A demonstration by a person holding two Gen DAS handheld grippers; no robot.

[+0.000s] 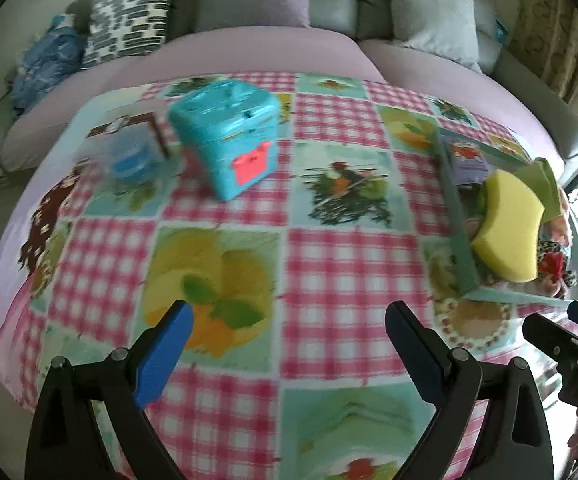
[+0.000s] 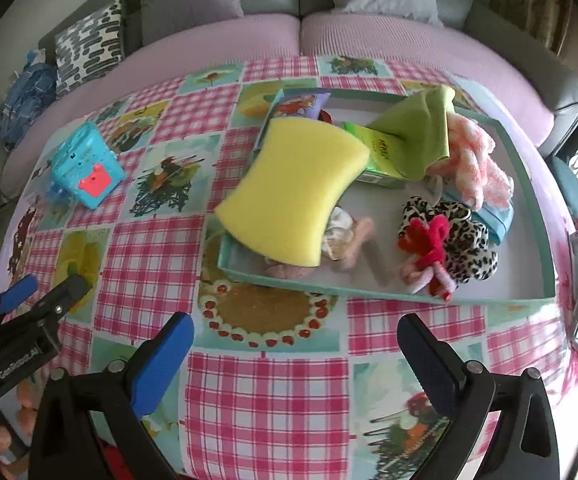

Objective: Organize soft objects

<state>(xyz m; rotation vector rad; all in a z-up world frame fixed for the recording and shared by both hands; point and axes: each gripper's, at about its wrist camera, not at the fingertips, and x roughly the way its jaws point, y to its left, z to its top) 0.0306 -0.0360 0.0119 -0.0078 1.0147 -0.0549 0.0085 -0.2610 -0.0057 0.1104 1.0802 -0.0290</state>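
A: Where do the soft things lie?

B: In a shallow teal tray (image 2: 537, 216) on the table (image 2: 273, 392), which wears a pink checked cloth with fruit and cake pictures. A yellow sponge (image 2: 293, 196) leans over the tray's near left corner. Behind it a green cloth (image 2: 417, 128) drapes over a green box (image 2: 373, 148); a pink fluffy piece (image 2: 477, 160) and a leopard-print piece with a red bow (image 2: 445, 240) lie further right.

A: And the claws?

B: Both released, gripping nothing. The right claw (image 2: 295, 356) hovers over the cloth just in front of the tray, fingers spread wide. The left claw (image 1: 289, 344) hangs over bare cloth, well left of the tray, also spread.

A: Anything else on the table?

B: A turquoise toy box (image 1: 229, 140) with a pink tag stands at the far left, a blurred blue item (image 1: 129, 156) beside it. A sofa (image 2: 369, 36) with cushions sits behind.
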